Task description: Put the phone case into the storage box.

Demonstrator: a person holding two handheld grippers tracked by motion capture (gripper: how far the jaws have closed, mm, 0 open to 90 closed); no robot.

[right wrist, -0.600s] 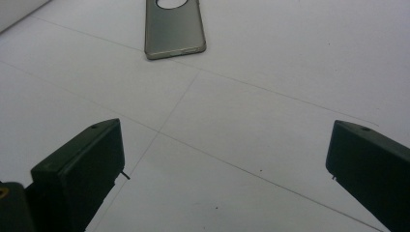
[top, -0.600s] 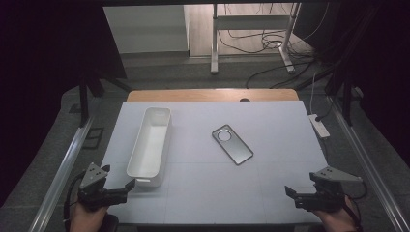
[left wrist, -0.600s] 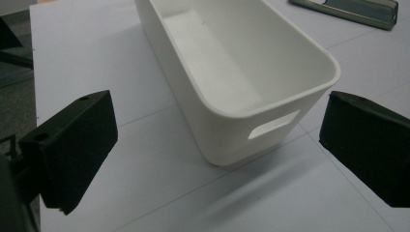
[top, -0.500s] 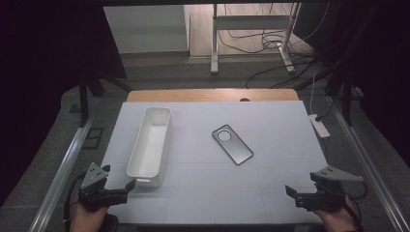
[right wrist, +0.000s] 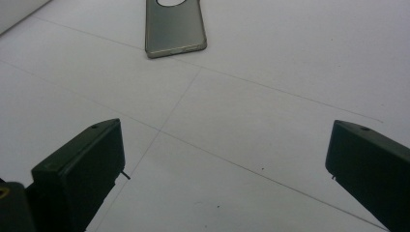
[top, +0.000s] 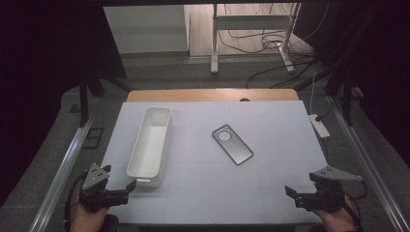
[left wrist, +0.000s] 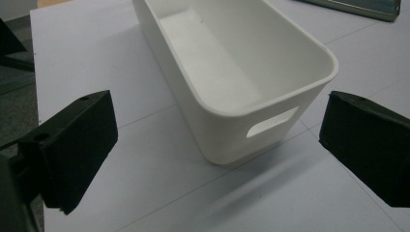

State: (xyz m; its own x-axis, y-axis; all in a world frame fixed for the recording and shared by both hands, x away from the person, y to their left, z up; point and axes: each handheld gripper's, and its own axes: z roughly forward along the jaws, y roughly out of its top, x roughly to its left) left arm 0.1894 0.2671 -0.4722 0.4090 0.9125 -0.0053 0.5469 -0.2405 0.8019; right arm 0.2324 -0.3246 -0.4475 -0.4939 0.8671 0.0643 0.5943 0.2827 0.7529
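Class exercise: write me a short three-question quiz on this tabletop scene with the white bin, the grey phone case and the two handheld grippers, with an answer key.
1. True or false: the white bin has something lying in it.
2. Multiple choice: the grey phone case lies (A) inside the bin, (B) flat on the table, apart from the bin, (C) between a gripper's jaws.
3. Short answer: how do the jaws of the left gripper and the right gripper stand, and does either hold anything?

Key
1. False: the left gripper view shows the bin's inside bare.
2. B.
3. Both stand wide open and hold nothing; the left gripper faces the bin's near end, the right faces the case.
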